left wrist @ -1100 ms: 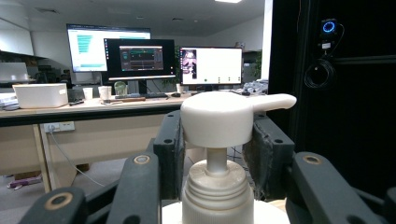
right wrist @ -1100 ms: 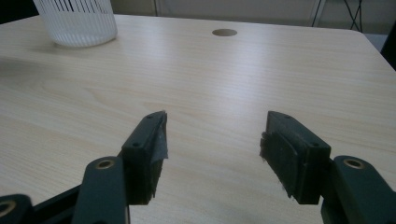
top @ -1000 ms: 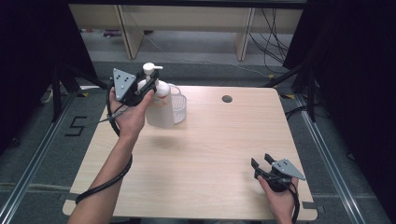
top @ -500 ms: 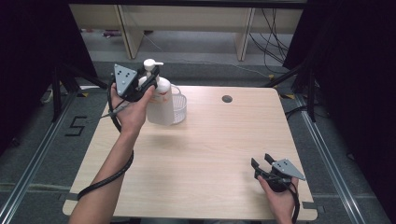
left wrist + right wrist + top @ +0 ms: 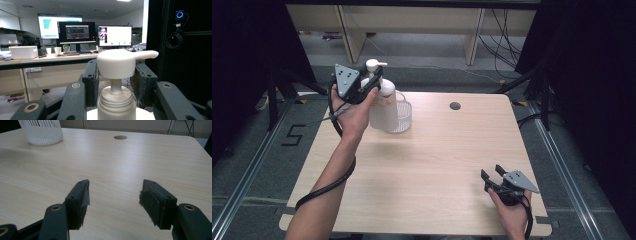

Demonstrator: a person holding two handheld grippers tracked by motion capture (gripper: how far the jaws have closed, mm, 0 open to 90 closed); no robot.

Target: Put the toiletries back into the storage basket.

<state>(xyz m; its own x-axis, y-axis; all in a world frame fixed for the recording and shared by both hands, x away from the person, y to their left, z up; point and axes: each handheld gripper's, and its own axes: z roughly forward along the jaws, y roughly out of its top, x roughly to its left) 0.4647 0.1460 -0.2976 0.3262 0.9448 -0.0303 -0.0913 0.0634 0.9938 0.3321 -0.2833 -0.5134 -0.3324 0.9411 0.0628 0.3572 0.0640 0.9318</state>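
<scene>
A white pump bottle [image 5: 383,107] is at the back left of the table, just left of a white ribbed basket [image 5: 404,114]. My left gripper [image 5: 374,80] is shut on its pump head [image 5: 117,63], one black pad pressing on each side. The bottle stands upright, and its base seems to hang a little above the tabletop. The basket [image 5: 41,131] looks empty from the right gripper view. My right gripper [image 5: 493,175] rests low near the front right corner. Its jaws are open with nothing between them [image 5: 113,195].
The light wooden table [image 5: 437,165] has a round cable hole [image 5: 455,106] at the back middle. Cables trail from both grippers along the forearms. Dark frames and floor rails flank the table.
My left hand has shifted slightly toward the back of the table with the bottle still in its grip. The right gripper has not moved.
</scene>
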